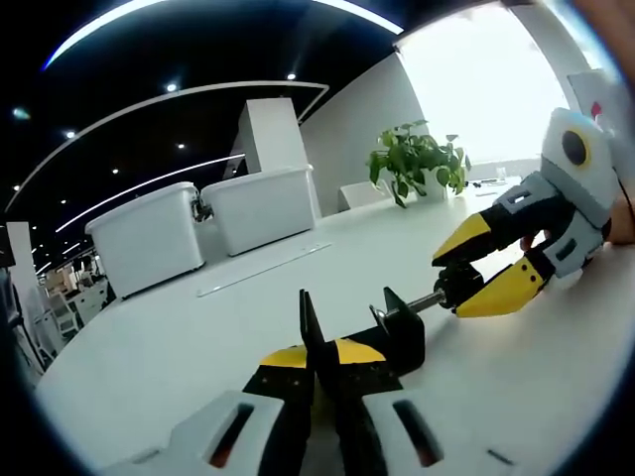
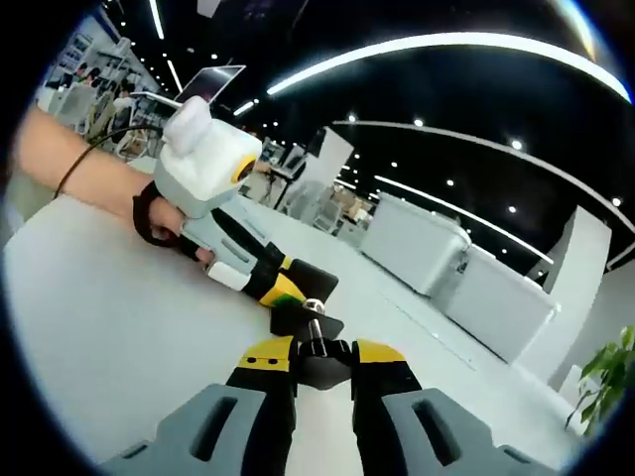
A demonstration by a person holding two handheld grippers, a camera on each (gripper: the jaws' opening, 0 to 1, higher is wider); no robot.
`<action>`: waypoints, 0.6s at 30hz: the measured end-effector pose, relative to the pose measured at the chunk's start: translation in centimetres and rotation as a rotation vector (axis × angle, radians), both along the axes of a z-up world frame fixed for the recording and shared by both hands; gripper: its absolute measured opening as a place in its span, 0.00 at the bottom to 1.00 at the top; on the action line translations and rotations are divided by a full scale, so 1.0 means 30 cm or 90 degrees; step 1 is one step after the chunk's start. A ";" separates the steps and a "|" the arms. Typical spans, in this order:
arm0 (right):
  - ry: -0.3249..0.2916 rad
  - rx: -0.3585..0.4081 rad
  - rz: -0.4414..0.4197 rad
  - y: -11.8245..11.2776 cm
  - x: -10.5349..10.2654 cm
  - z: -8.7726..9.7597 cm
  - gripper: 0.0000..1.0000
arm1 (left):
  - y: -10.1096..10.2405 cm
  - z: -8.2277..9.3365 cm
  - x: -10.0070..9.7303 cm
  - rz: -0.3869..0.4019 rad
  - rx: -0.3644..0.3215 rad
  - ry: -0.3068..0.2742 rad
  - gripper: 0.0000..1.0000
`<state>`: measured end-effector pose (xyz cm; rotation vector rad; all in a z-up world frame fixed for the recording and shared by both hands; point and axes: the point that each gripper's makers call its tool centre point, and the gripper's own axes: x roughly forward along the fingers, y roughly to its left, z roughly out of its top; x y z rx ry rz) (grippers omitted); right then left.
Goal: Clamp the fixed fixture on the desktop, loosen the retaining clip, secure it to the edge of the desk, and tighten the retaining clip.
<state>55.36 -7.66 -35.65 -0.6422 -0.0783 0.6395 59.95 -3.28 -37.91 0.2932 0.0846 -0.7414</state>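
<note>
You had one black clamp fixture (image 1: 382,342) on the white desk (image 1: 179,347), low and just right of centre in the left gripper view, and two grippers working on it. Your left gripper (image 1: 319,369) rose from the bottom of that view with its yellow-tipped jaws drawn narrow, pinching the fixture's upright black plate between them. The fixture's screw rod (image 1: 429,300) was its long axis: it ran from the black body up and to the right across the frame, lying close to level over the desk. Your right gripper (image 1: 483,265) came in from the right edge, its jaws narrowed around the knob at the rod's far end. In the right gripper view the right gripper (image 2: 310,357) held that black knob (image 2: 319,359) between its tips at lower centre, and the rod (image 2: 314,322) pointed away up the frame toward the fixture (image 2: 303,312), with the left gripper (image 2: 281,288) and your hand (image 2: 164,223) at upper left. Beyond the desk in the left gripper view stood two white storage bins (image 1: 149,238) at left and one potted plant (image 1: 417,159) at upper right.
</note>
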 end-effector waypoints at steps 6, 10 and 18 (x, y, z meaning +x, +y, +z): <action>-0.069 -0.103 -0.004 0.013 -0.007 -0.008 0.20 | 0.000 0.000 -0.001 0.000 0.000 0.000 0.06; -0.073 -0.109 -0.003 0.010 -0.003 -0.006 0.20 | 0.000 0.000 -0.001 0.000 0.000 0.000 0.06; -0.133 -0.201 -0.003 0.017 -0.009 -0.012 0.20 | 0.000 0.000 -0.001 0.000 0.000 0.000 0.06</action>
